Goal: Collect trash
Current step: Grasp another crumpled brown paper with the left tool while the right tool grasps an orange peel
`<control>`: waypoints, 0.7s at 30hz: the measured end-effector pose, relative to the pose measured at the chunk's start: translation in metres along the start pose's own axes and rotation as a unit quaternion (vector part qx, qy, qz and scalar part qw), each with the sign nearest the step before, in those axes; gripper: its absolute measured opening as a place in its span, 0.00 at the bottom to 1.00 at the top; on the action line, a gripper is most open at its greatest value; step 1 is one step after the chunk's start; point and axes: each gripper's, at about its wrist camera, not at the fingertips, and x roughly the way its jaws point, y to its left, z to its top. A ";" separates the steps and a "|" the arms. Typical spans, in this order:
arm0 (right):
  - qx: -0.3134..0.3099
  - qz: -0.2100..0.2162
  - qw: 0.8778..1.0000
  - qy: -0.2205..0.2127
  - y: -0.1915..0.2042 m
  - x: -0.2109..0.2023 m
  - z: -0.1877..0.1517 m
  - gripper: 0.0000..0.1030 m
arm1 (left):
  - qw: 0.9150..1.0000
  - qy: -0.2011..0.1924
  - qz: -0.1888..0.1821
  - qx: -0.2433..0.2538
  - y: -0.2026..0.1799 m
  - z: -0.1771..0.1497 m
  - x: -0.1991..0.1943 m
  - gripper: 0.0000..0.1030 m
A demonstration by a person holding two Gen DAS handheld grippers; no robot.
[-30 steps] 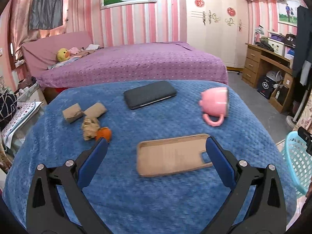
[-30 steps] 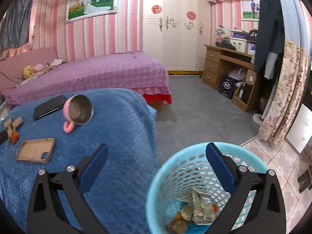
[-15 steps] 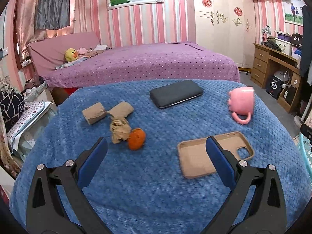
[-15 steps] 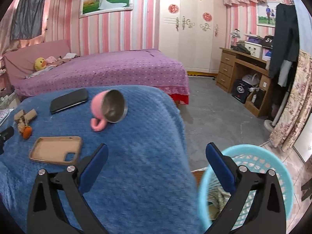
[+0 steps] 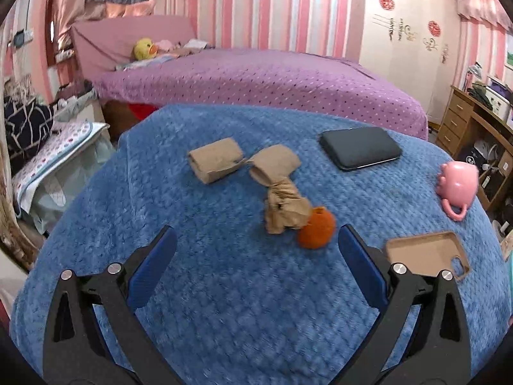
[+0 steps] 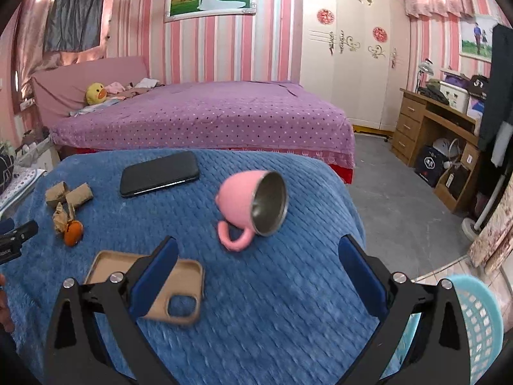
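The basket is cut off at the corner beside the blue blanket, its inside out of sight where half a second ago more of its rim showed. The right gripper stands wide and empty over the blanket, one finger covering part of the phone case. The left gripper, also wide and empty, has swung toward the trash: the orange scrap now lies just ahead of its fingers, touching the crumpled paper, with two paper rolls beyond. The phone and tipped pink cup lie right of the scrap; the cup's mouth faces away here.
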 end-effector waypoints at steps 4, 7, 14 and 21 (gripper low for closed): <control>0.001 0.006 1.000 0.014 0.005 0.017 -0.010 0.95 | 1.000 0.012 0.002 -0.001 0.002 0.002 0.016 0.94; 0.000 -0.003 1.000 0.025 0.004 0.025 -0.016 0.95 | 1.000 0.015 -0.003 0.001 -0.003 0.005 0.027 0.93; -0.007 -0.016 0.999 0.039 -0.003 0.030 -0.024 0.95 | 1.000 0.028 -0.008 0.007 -0.014 0.017 0.057 0.72; -0.003 -0.007 0.999 0.045 -0.004 0.035 -0.026 0.95 | 0.998 0.030 -0.046 0.010 -0.017 0.015 0.053 0.28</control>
